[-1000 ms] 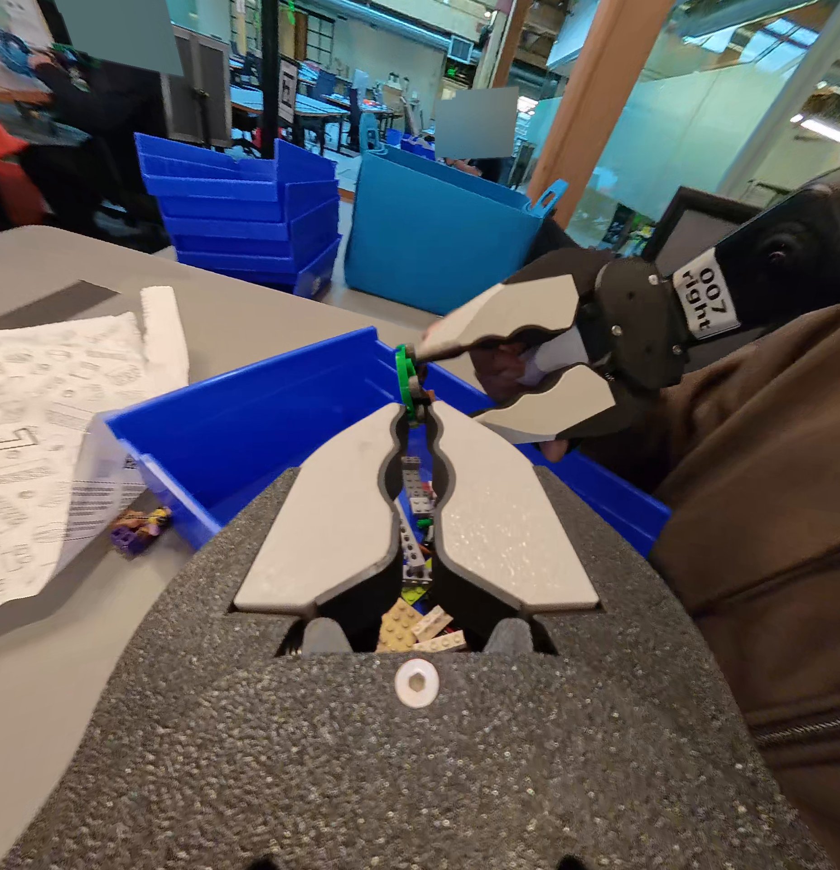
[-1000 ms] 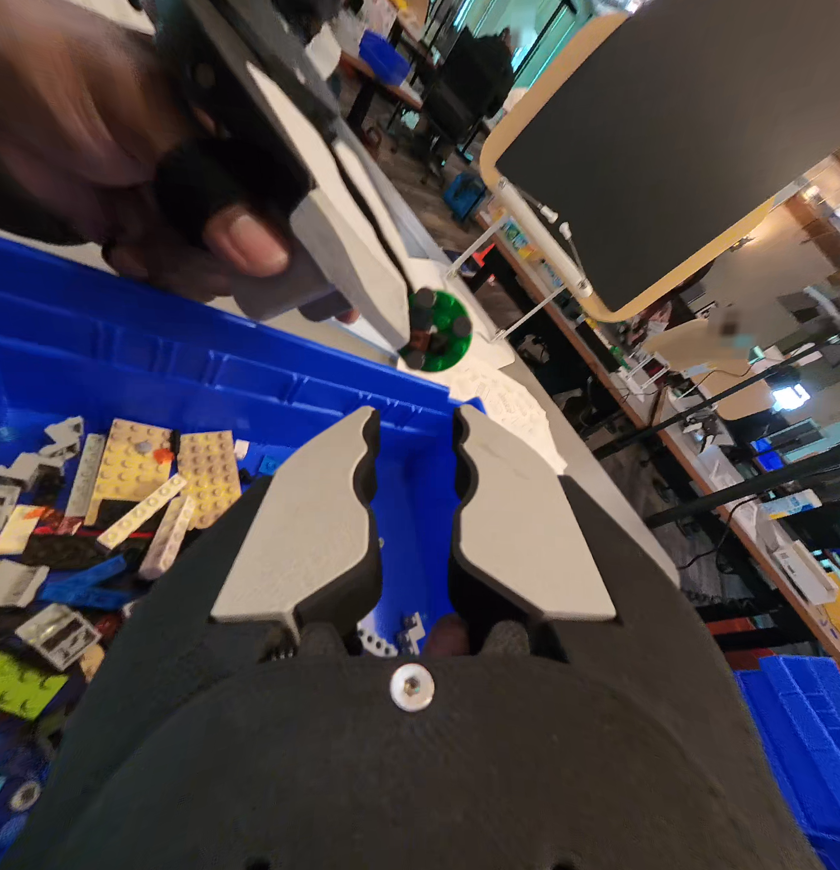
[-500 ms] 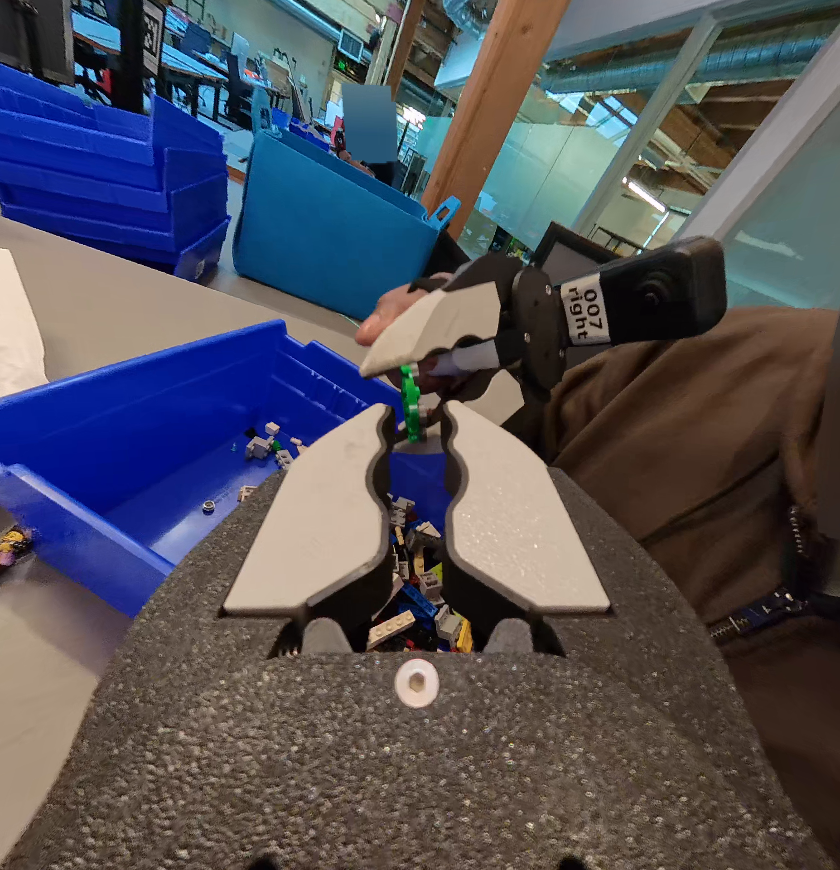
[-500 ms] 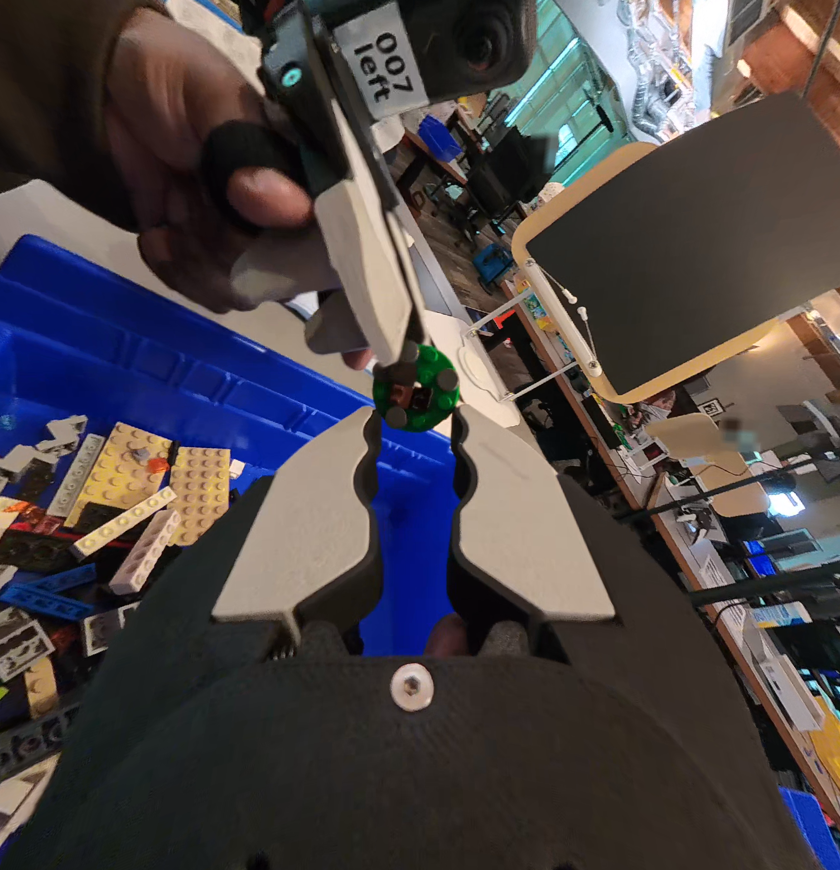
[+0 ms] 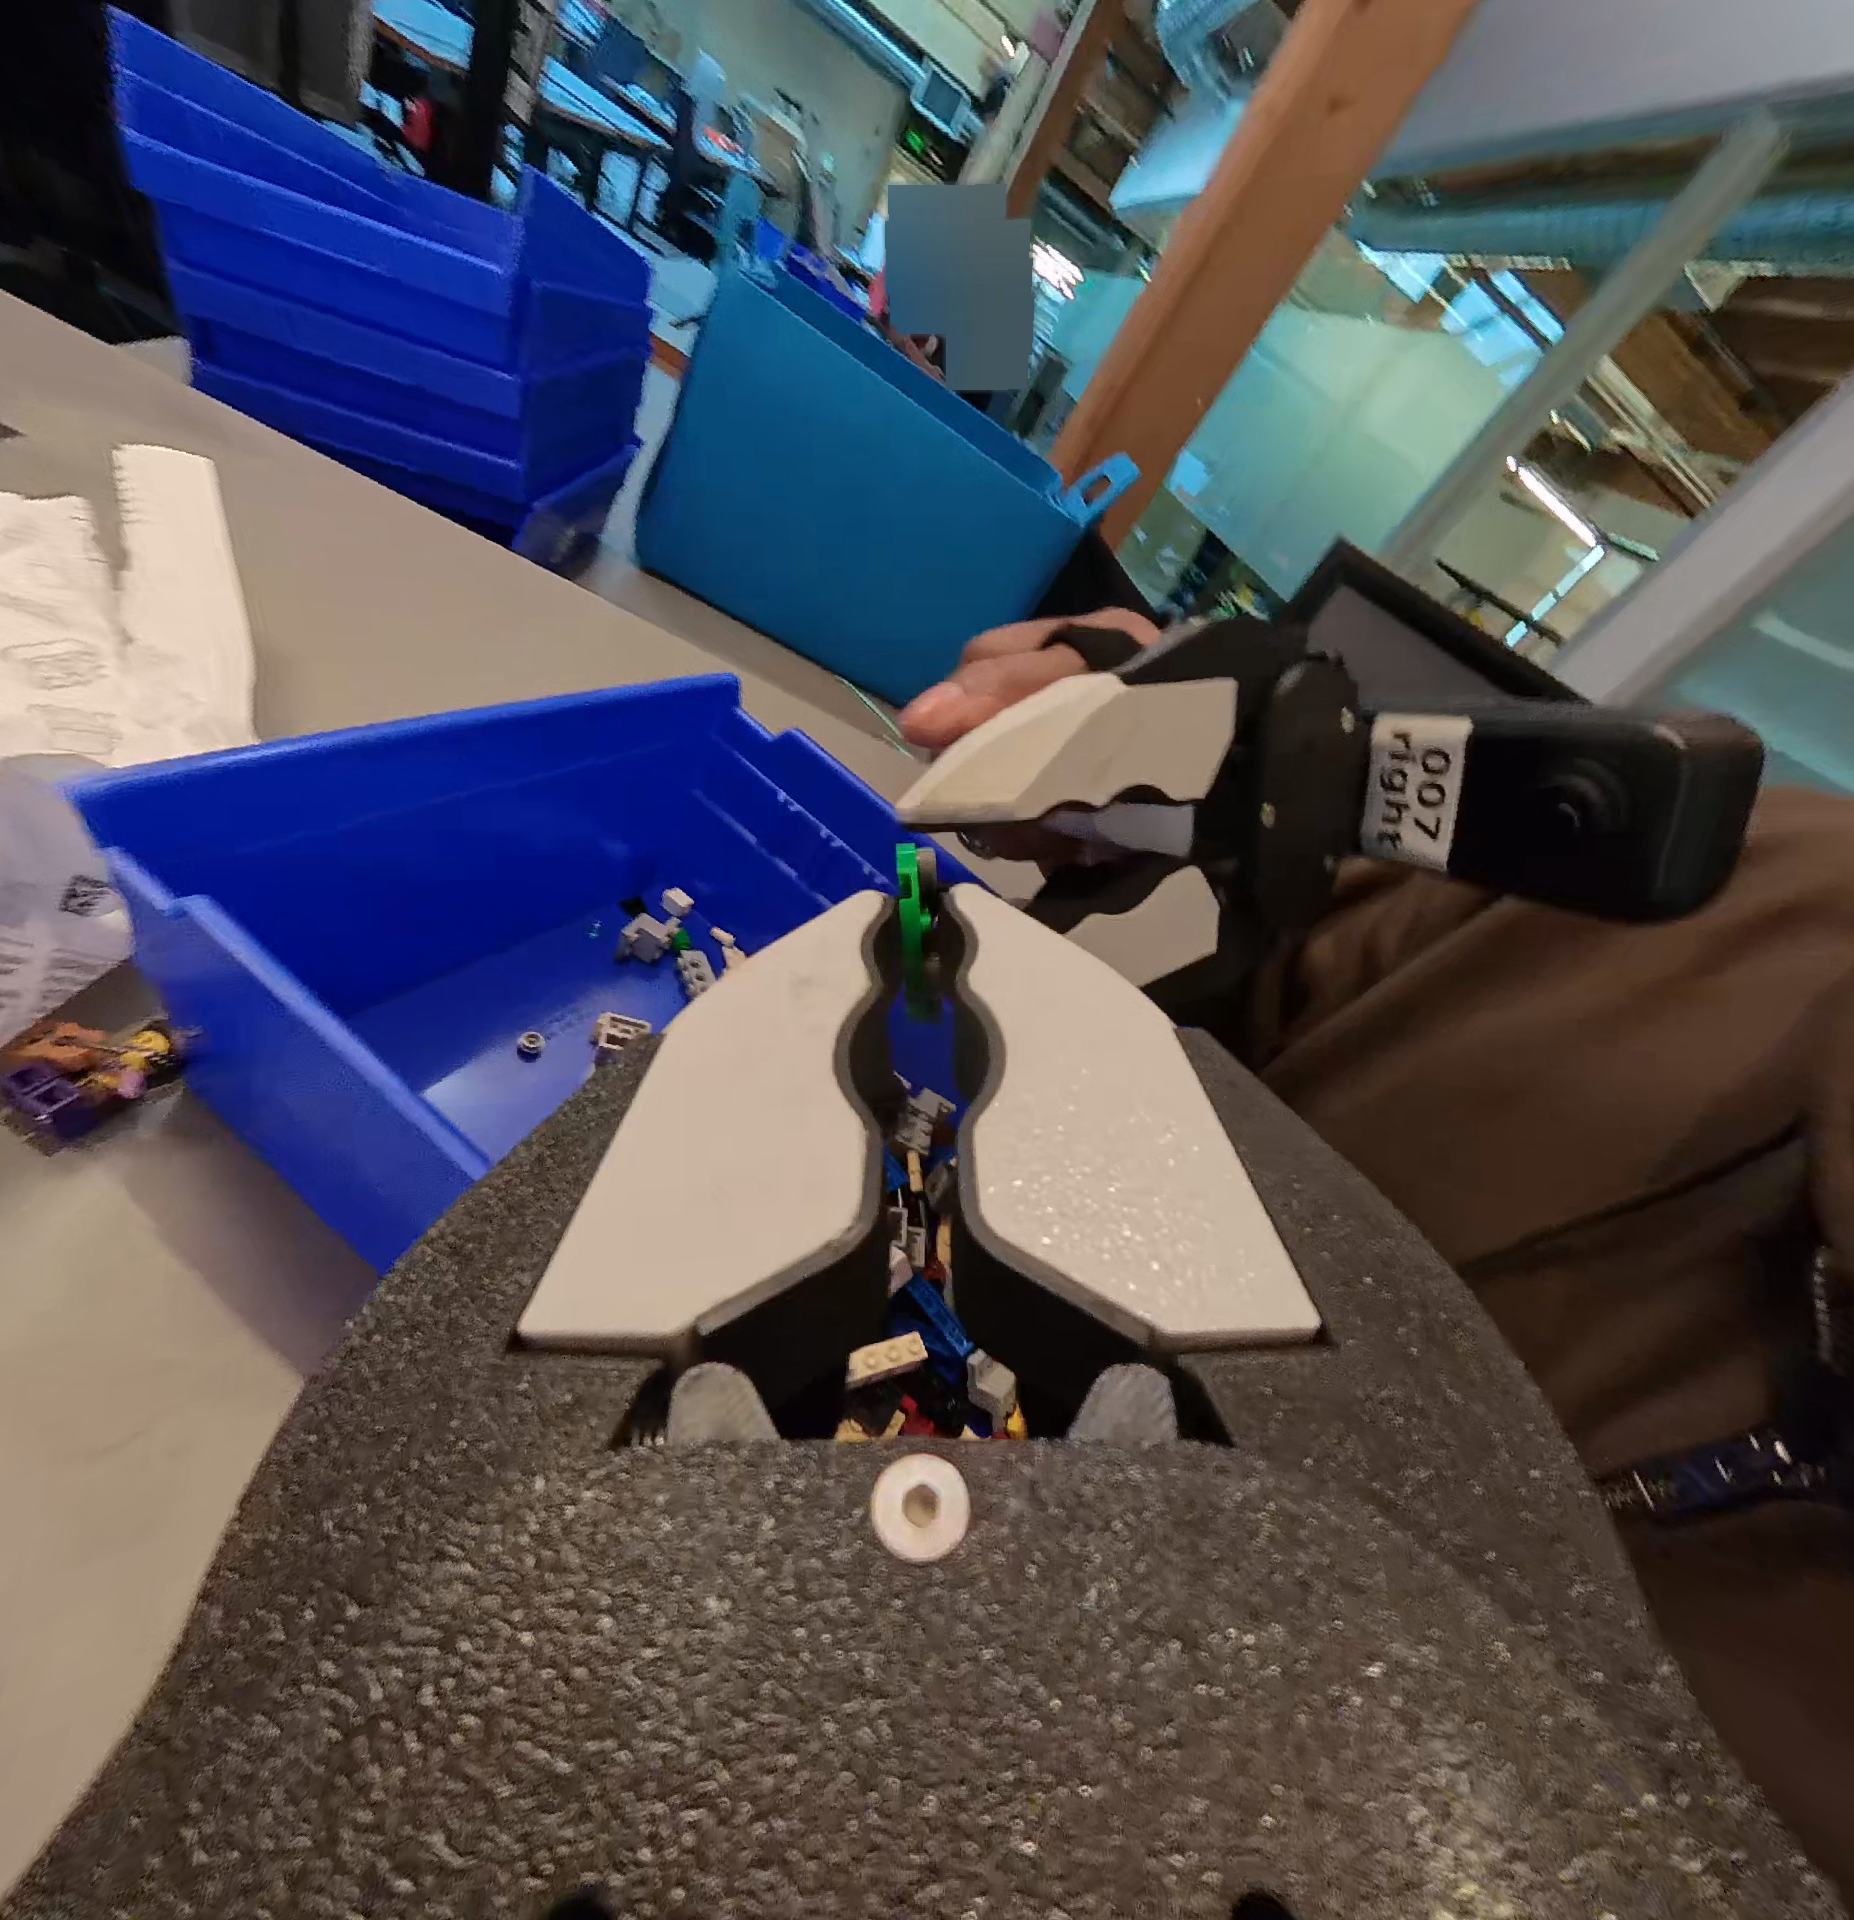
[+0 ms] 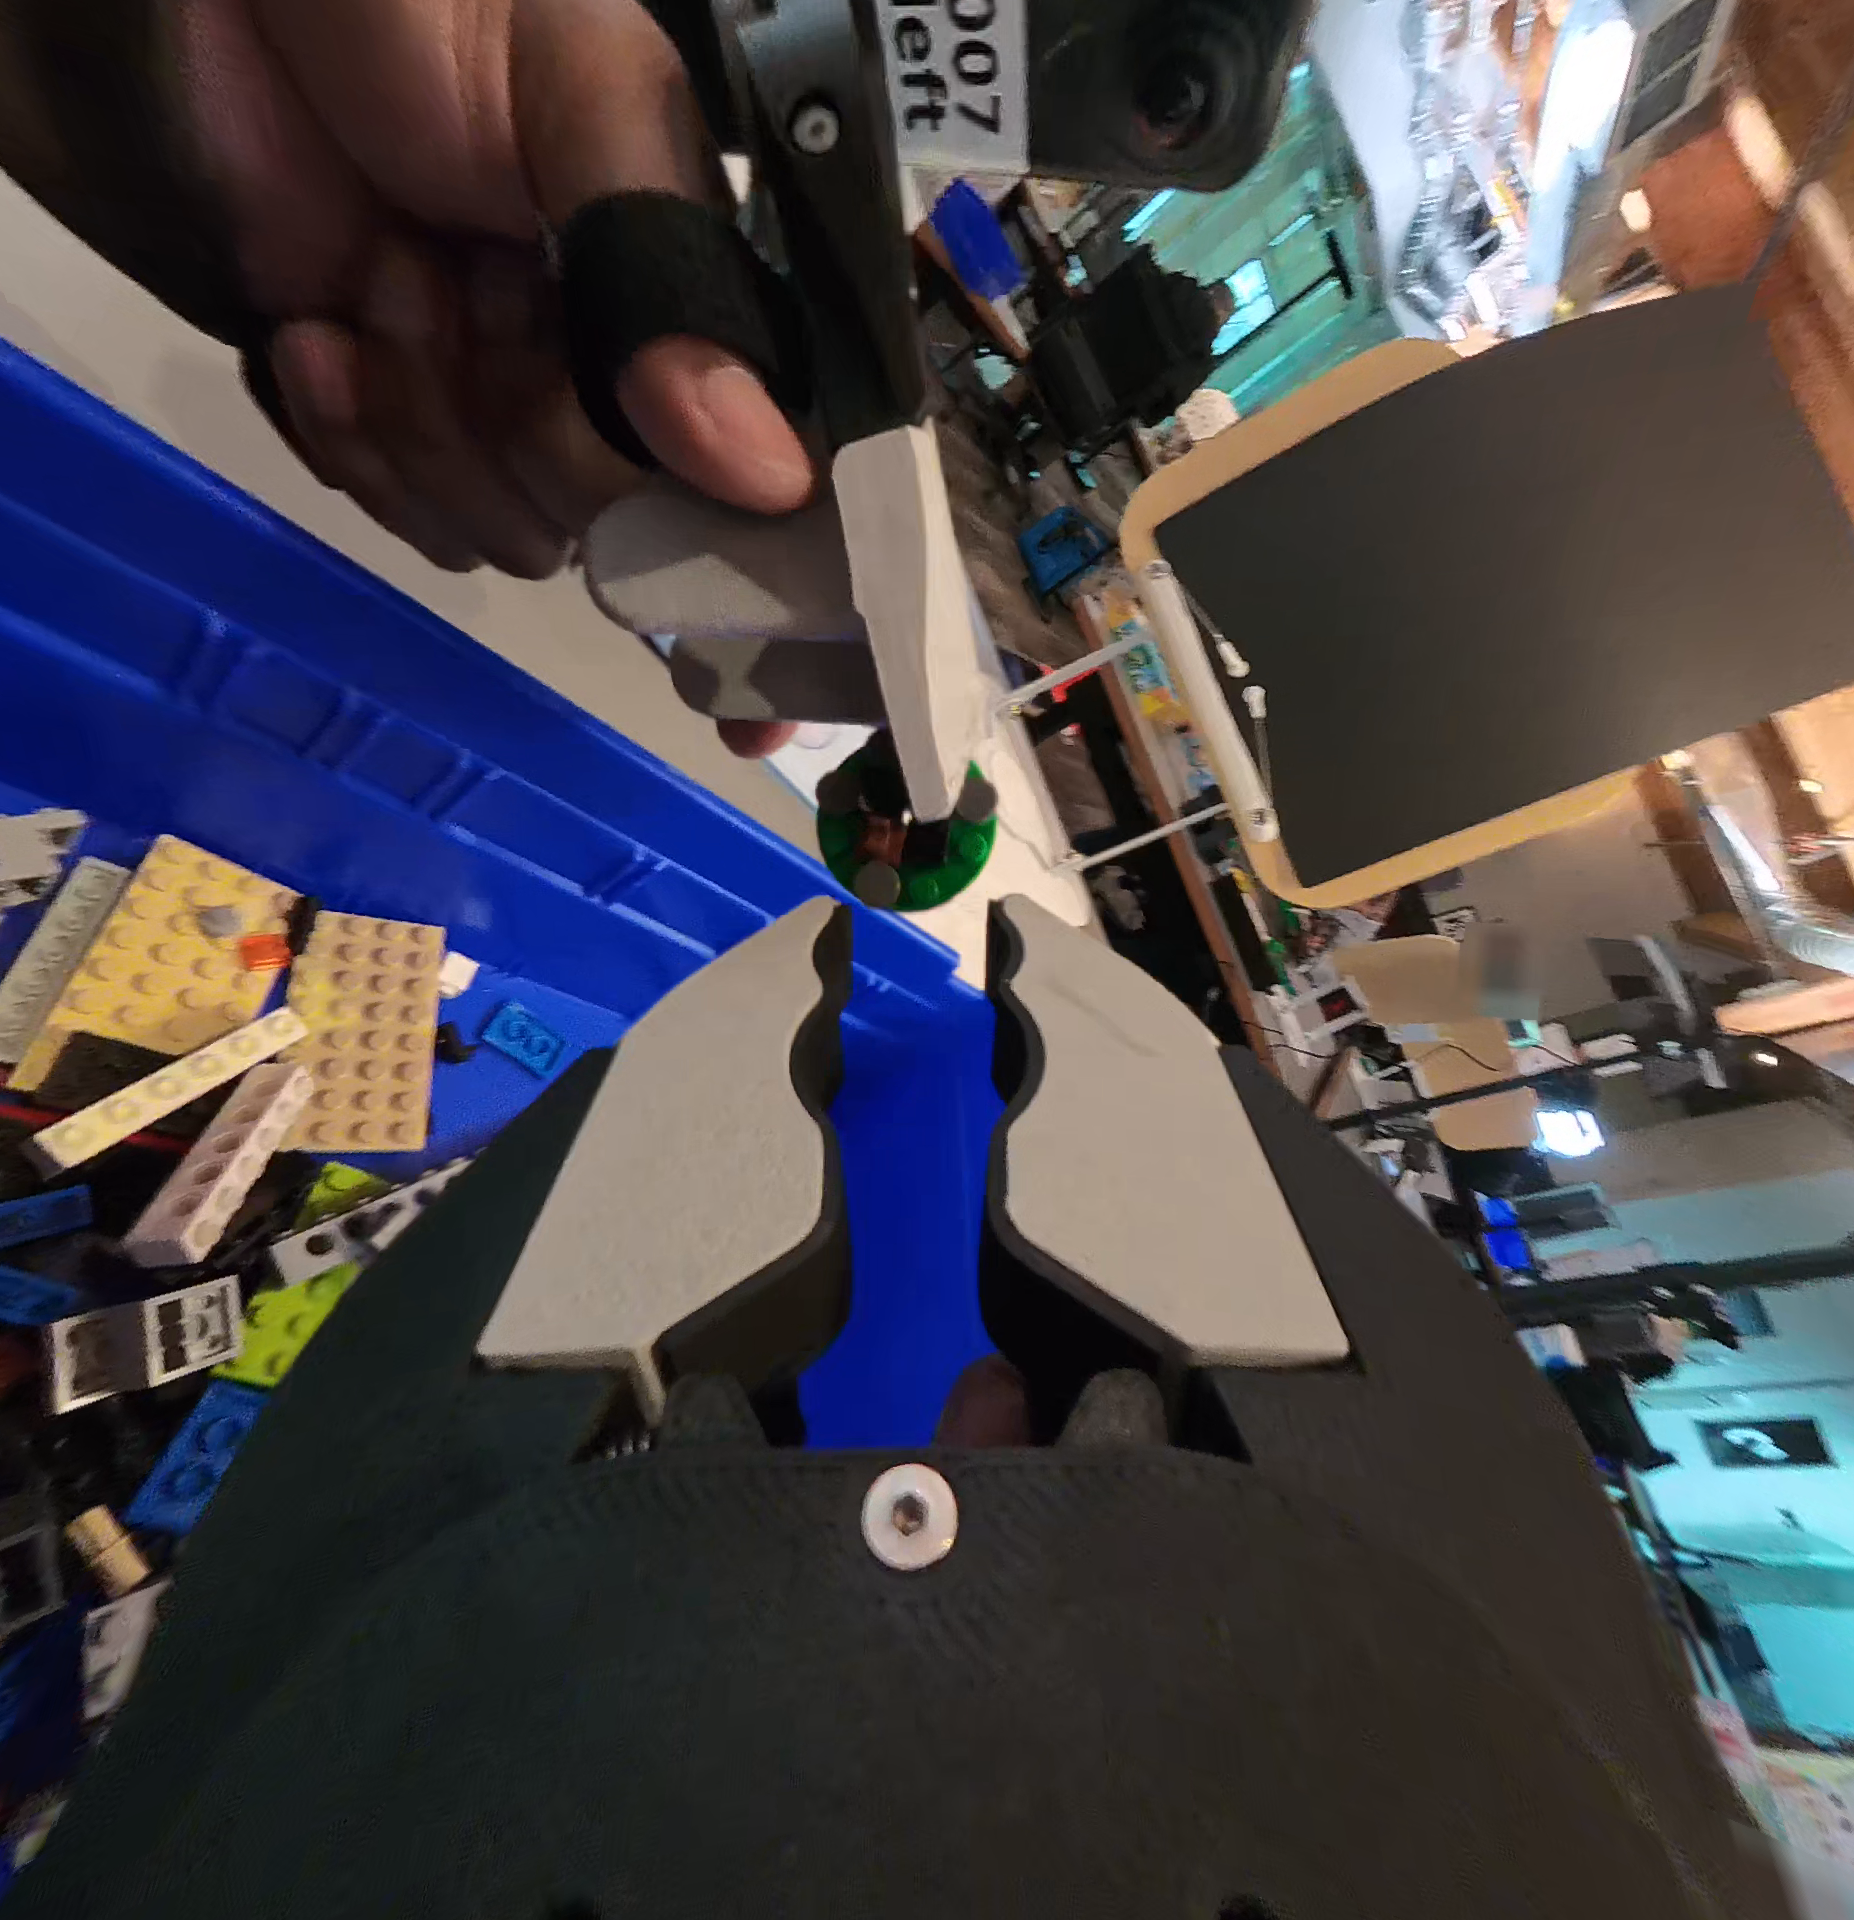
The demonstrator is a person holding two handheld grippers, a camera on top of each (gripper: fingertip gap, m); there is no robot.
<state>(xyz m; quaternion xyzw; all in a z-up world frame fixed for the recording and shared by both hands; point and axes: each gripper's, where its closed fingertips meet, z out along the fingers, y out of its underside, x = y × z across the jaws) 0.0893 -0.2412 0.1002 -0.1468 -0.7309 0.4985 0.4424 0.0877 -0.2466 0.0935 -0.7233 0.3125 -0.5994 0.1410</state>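
Observation:
My left gripper is shut on a round green plate, held edge-on above the blue bin. In the right wrist view the same green plate shows face-on, with small grey studs and a brown piece on it, pinched by the left gripper's fingers. My right gripper is open with nothing between its pads, its tips just below the green plate without touching it. It also shows in the left wrist view, just right of the plate. A hand holds each gripper.
The blue bin holds many loose bricks: tan plates, white and grey bars, blue and lime pieces. White printed sheets and a small purple model lie on the grey table left of the bin. Stacked blue bins and a blue tub stand behind. My two grippers' fingertips are within a few centimetres of each other.
My left gripper loosened on the green plate half a second ago and has closed on it again. The right gripper has come closer beneath the plate, its jaws slightly narrower.

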